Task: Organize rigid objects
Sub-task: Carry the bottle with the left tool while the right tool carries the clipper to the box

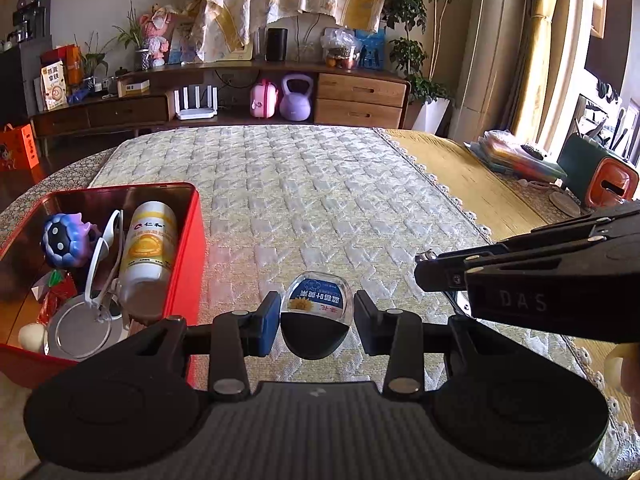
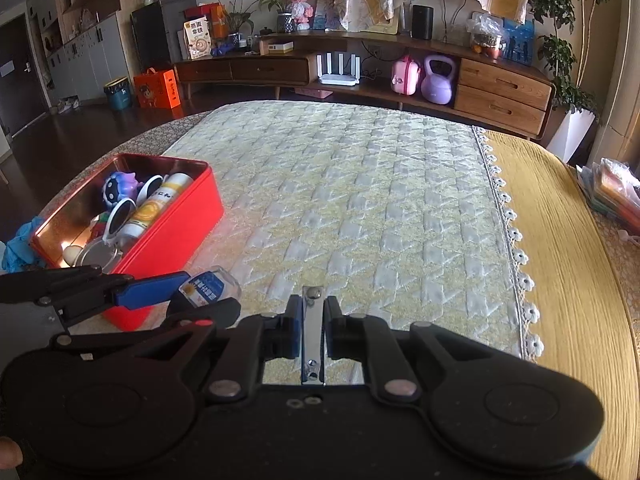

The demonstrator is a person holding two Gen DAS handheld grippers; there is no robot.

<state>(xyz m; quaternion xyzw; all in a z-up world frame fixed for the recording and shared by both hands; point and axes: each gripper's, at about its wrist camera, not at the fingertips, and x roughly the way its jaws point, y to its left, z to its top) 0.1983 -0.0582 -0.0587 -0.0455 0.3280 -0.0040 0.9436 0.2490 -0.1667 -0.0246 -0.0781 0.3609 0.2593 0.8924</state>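
Note:
A small clear bottle with a black cap and blue label (image 1: 316, 312) lies on the quilted mat between the open fingers of my left gripper (image 1: 316, 320); neither pad touches it. It also shows in the right wrist view (image 2: 208, 284), with the left gripper (image 2: 188, 300) around it. My right gripper (image 2: 312, 328) is shut on a metal nail clipper (image 2: 313, 332), held upright just above the mat; it shows in the left wrist view (image 1: 424, 272) too. A red tin box (image 1: 192, 240) at left holds a white-yellow bottle (image 1: 146, 248), white sunglasses (image 1: 100, 256), a blue-purple toy (image 1: 66, 240) and a round mirror (image 1: 82, 332).
The quilted mat (image 2: 360, 200) covers the table, with a yellow cloth (image 2: 560, 260) to the right. A stack of coloured folders (image 1: 516, 156) and an orange device (image 1: 608, 184) stand at far right. A wooden sideboard (image 1: 240, 92) lies beyond the table.

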